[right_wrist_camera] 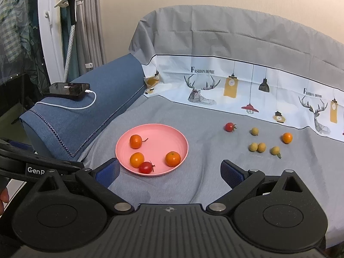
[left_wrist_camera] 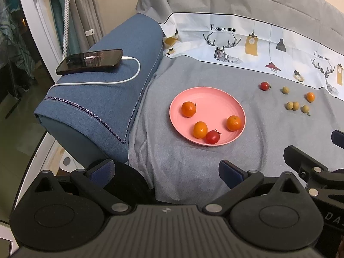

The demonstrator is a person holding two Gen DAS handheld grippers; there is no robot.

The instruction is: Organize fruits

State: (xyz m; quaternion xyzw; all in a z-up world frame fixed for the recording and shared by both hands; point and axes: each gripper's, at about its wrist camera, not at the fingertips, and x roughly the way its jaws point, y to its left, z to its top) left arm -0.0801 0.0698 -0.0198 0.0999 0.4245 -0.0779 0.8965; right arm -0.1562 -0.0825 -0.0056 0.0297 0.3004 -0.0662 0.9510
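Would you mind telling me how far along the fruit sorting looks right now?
Done: three small oranges and one cherry tomato sit on the pink plate. In hand: nothing; the left gripper and right gripper are both open and empty. Left: a cherry tomato, one orange and four yellowish fruits lie loose on the grey cloth.

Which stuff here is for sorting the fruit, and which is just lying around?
For the job:
pink plate
oranges on the plate
red tomato on the plate
loose tomato
loose orange
four small yellow fruits

Just lying about:
phone
white charging cable
blue cushion
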